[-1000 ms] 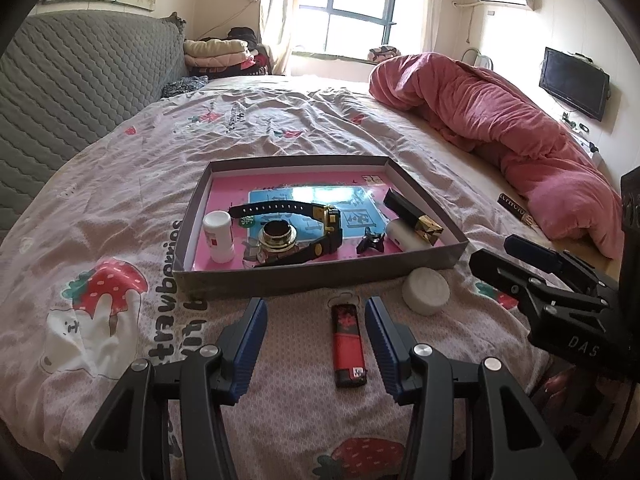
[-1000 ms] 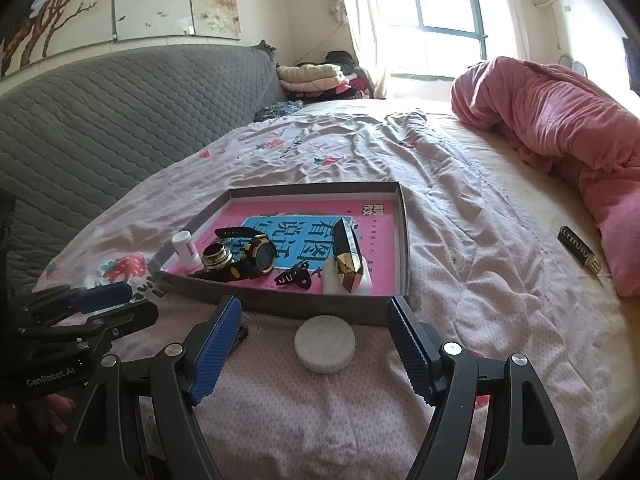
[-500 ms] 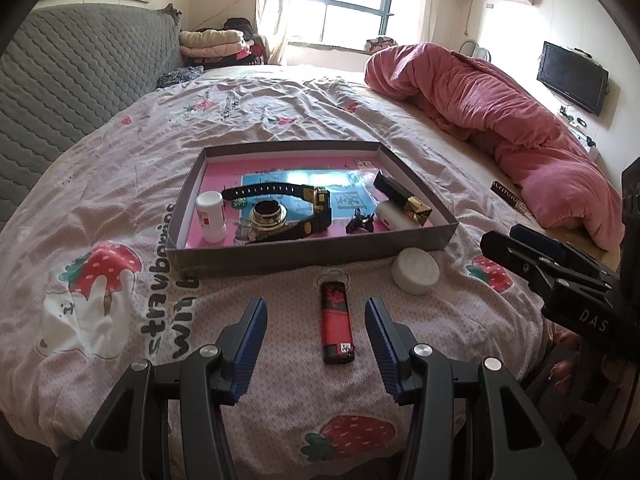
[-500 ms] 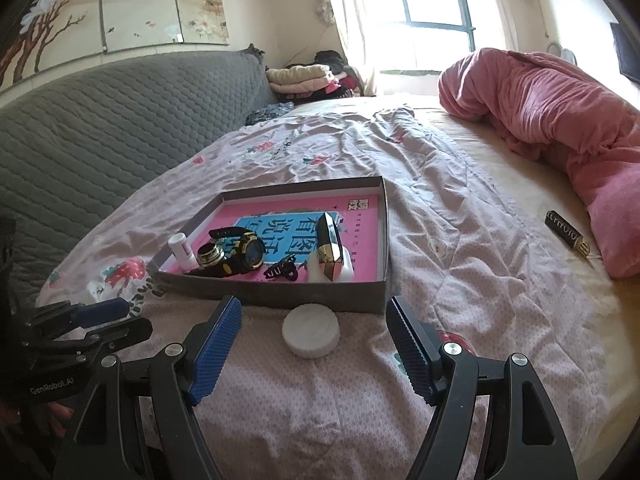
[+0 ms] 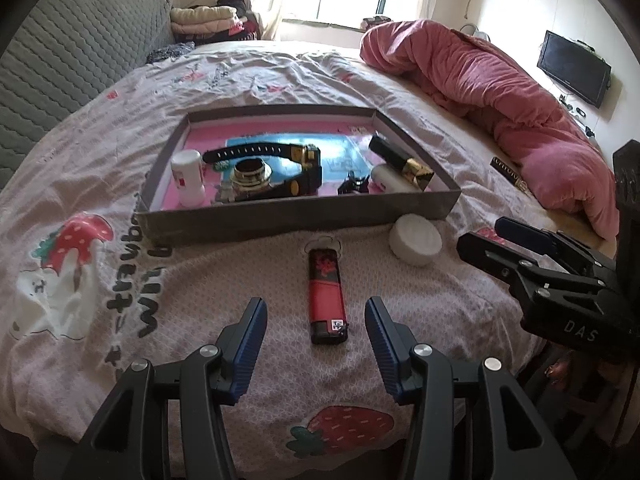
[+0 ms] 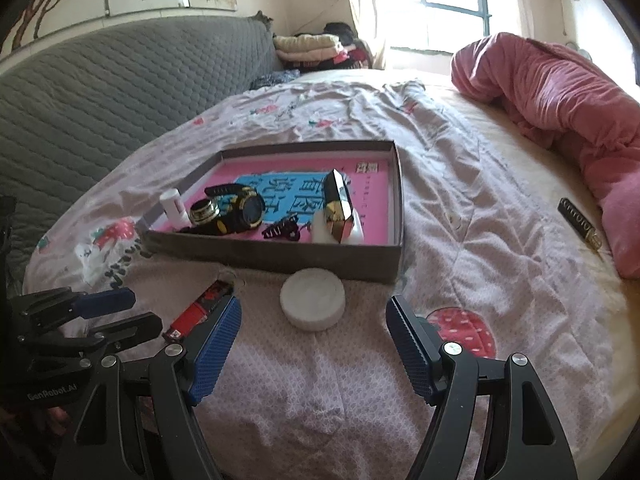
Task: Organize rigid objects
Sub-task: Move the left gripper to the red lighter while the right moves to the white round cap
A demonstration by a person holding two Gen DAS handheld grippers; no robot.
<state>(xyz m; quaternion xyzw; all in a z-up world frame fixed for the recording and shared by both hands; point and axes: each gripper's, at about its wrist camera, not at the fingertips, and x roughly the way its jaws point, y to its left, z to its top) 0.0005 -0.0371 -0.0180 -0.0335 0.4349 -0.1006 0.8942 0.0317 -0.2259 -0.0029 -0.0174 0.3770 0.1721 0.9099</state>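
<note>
Hovering unclenched and empty, left gripper [image 5: 316,334] straddling lighter [image 5: 326,294] and right gripper [image 6: 314,334] before white puck [image 6: 313,304], both items just near of tray [image 5: 304,216]: risk of pads snagging soft sheet [image 5: 224,268] or nudging lighter askew on closing.

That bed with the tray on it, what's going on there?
A person holds a gripper in each hand, tidying small items into the grey tray. The left gripper, jaws open, lines up on the red lighter; the right gripper, also open, faces the white round lid. Both items lie on the bedspread, outside the tray.
</note>
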